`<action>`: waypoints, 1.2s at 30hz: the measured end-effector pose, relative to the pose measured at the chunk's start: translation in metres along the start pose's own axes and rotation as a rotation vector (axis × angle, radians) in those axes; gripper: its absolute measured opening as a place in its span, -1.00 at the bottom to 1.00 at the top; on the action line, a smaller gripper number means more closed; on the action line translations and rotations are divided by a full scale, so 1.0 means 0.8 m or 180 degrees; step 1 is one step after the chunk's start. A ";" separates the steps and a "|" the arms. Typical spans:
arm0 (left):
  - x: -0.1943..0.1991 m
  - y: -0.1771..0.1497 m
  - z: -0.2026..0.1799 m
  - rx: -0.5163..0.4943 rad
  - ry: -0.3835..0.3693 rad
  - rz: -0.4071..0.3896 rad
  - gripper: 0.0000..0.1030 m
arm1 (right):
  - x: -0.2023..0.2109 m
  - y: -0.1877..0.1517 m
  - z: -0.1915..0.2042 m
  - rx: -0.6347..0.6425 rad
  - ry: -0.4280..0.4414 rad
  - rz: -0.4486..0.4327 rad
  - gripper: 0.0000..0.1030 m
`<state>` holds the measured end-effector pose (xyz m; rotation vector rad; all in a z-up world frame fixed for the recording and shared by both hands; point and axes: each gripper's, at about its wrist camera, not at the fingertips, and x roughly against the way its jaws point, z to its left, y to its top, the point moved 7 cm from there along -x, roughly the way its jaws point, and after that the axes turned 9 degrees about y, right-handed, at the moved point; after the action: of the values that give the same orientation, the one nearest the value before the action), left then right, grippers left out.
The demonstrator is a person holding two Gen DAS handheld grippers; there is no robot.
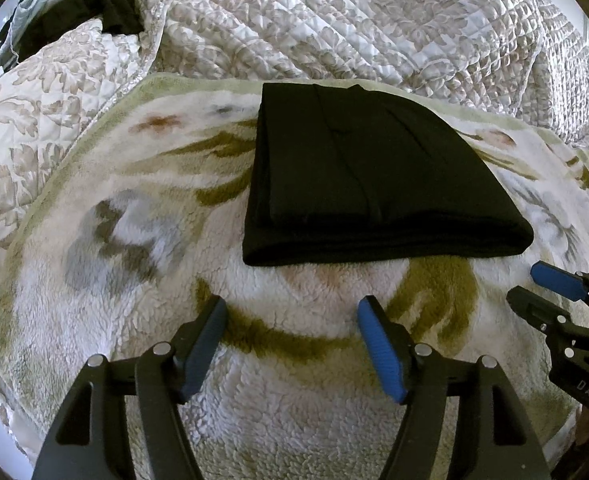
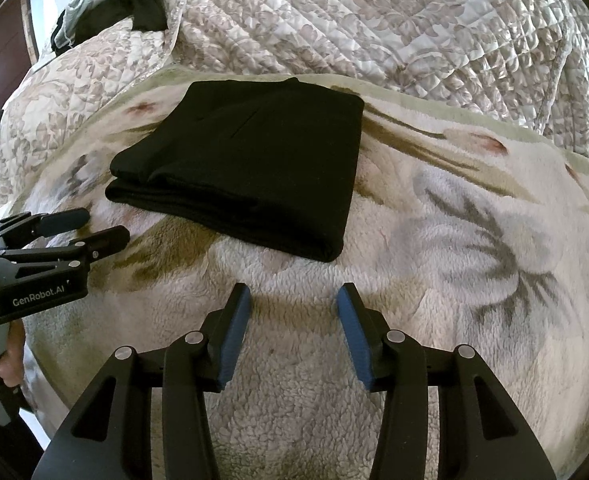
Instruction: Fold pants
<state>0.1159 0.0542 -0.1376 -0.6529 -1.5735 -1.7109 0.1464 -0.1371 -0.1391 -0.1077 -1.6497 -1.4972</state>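
The black pants (image 1: 374, 184) lie folded into a flat, neat rectangle on a fleece blanket (image 1: 134, 360), with the thick folded edge facing me. My left gripper (image 1: 293, 304) hovers just short of that edge, open, with only blanket between its blue pads. To its right, my right gripper (image 1: 524, 282) is also open and holds nothing. In the right wrist view the pants (image 2: 254, 168) lie ahead and to the left of the open right gripper (image 2: 293, 288). The left gripper (image 2: 108, 224) shows at the left edge, near the pants' left corner without touching it.
The flowered fleece blanket (image 2: 454, 240) is spread over a bed. A rumpled quilted bedspread (image 1: 374, 20) is bunched up behind the pants. A dark garment (image 2: 142, 4) lies at the far left of it. A person's hand (image 2: 10, 360) grips the left tool's handle.
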 end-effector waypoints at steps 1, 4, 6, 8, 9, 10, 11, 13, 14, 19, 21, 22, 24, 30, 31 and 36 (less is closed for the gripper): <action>0.000 0.000 0.000 -0.0002 0.0005 0.0000 0.38 | 0.000 0.000 0.000 0.0002 -0.0001 0.0000 -0.09; 0.000 0.000 0.000 0.0001 0.0011 0.0010 0.39 | 0.000 0.001 0.000 0.0009 -0.0007 -0.0002 -0.09; 0.000 0.000 0.000 0.0004 0.0011 0.0013 0.39 | 0.000 0.000 0.000 0.0012 -0.0010 -0.0003 -0.09; 0.000 0.000 0.001 0.0010 0.0014 0.0018 0.39 | 0.000 0.000 0.000 0.0010 -0.0010 -0.0003 -0.09; 0.000 0.000 0.001 0.0012 0.0015 0.0021 0.39 | 0.000 0.000 0.000 0.0011 -0.0011 -0.0004 -0.09; 0.000 0.000 0.001 0.0013 0.0016 0.0023 0.39 | 0.000 0.000 0.000 0.0012 -0.0011 -0.0004 -0.08; 0.000 0.000 0.001 0.0013 0.0018 0.0024 0.39 | 0.000 0.000 0.000 0.0012 -0.0011 -0.0003 -0.08; 0.000 0.000 0.001 0.0013 0.0016 0.0024 0.39 | 0.000 0.000 0.001 0.0011 -0.0012 -0.0004 -0.08; 0.000 0.000 0.001 0.0013 0.0016 0.0023 0.39 | 0.000 0.000 0.001 0.0012 -0.0013 -0.0004 -0.08; -0.001 0.000 0.001 0.0010 0.0015 0.0023 0.40 | 0.000 0.000 0.001 0.0023 -0.0019 -0.0005 -0.07; -0.001 0.000 0.001 0.0008 0.0014 0.0023 0.40 | 0.000 0.000 0.000 0.0035 -0.0022 -0.0005 -0.07; -0.001 0.000 0.001 0.0010 0.0013 0.0024 0.40 | -0.001 0.001 0.000 0.0038 -0.0024 -0.0006 -0.07; -0.001 0.000 0.001 0.0010 0.0012 0.0026 0.40 | 0.000 0.001 0.001 0.0037 -0.0023 -0.0006 -0.07; 0.000 0.000 0.001 0.0010 0.0012 0.0027 0.40 | 0.000 0.001 0.000 0.0039 -0.0025 -0.0007 -0.07; -0.001 0.000 0.001 0.0010 0.0012 0.0026 0.40 | 0.000 0.001 0.001 0.0039 -0.0025 -0.0007 -0.07; -0.001 0.000 0.001 0.0016 0.0016 0.0031 0.40 | 0.000 0.001 0.000 0.0038 -0.0030 -0.0008 -0.06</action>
<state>0.1160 0.0553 -0.1379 -0.6522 -1.5680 -1.6998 0.1469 -0.1367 -0.1389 -0.1063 -1.6664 -1.4908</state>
